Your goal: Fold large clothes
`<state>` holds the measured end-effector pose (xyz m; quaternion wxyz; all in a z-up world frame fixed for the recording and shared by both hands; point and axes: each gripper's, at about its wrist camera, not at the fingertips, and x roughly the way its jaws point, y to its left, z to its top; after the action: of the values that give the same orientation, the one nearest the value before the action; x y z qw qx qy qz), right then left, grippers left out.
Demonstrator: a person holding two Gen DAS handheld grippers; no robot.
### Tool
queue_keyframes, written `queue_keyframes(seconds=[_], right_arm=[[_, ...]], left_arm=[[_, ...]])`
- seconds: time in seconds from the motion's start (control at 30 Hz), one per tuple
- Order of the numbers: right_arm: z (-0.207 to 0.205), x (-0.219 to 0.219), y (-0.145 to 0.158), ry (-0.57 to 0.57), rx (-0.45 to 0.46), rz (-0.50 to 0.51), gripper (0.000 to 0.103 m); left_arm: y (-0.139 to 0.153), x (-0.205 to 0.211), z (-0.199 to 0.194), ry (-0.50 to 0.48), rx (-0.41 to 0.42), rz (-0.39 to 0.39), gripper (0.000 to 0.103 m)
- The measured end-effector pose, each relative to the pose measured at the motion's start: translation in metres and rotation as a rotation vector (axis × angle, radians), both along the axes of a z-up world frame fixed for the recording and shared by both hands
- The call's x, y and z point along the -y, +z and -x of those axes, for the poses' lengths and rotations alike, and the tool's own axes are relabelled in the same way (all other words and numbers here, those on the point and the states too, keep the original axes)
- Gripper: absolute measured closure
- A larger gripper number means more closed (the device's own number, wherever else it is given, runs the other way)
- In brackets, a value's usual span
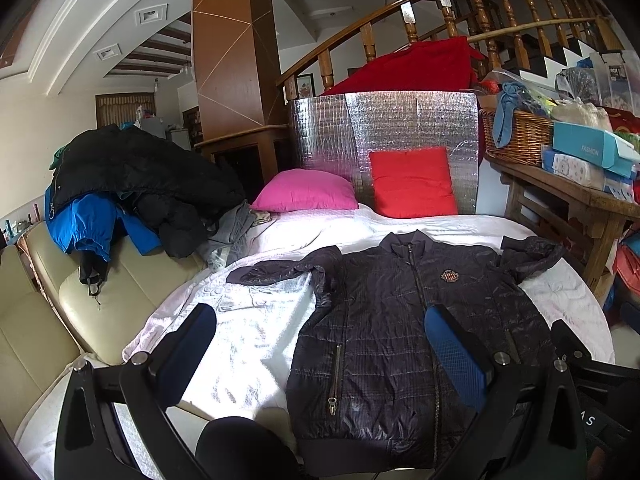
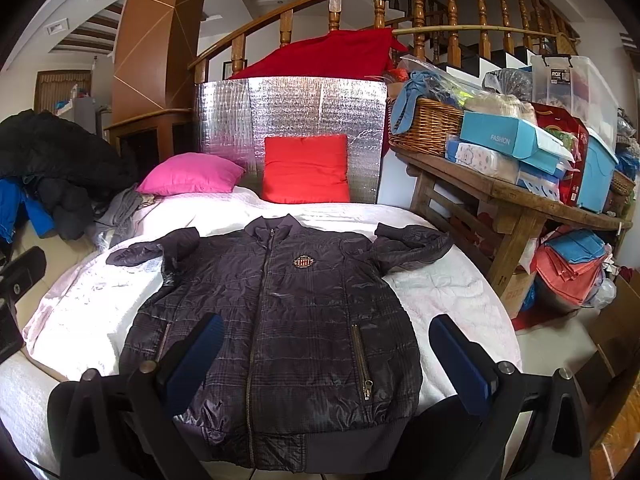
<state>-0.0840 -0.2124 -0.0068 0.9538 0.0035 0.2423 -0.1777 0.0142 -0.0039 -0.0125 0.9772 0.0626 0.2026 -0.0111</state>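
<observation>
A bed with a white quilted cover (image 2: 440, 292) fills the middle of the room. At its head stands a silver foil insulation panel (image 2: 296, 108), with a red cushion (image 2: 306, 168) leaning on it and a pink pillow (image 2: 188, 174) just beside. Behind the panel a curved wooden stair railing (image 2: 420, 8) rises to the right. A tall brown wooden column (image 1: 232, 40) stands behind the bed to the left. On the left side is a cream leather sofa (image 1: 48, 320) with a pile of black and blue coats (image 1: 132, 184). On the right, a rustic wooden bench table (image 2: 516, 208) carries a wicker basket (image 2: 428, 128) and a blue box (image 2: 508, 140). Recessed lights sit in the white ceiling (image 1: 80, 20).
</observation>
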Motion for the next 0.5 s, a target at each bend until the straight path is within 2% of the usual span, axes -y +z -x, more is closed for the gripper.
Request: queue_keyframes(seconds=[0.5], right_arm=[[-0.0020, -0.0007, -0.0007, 0.001, -0.009, 0.002, 0.000]], left_arm=[[-0.0062, -0.0066, -0.0098, 0.019, -0.026, 0.017, 0.000]])
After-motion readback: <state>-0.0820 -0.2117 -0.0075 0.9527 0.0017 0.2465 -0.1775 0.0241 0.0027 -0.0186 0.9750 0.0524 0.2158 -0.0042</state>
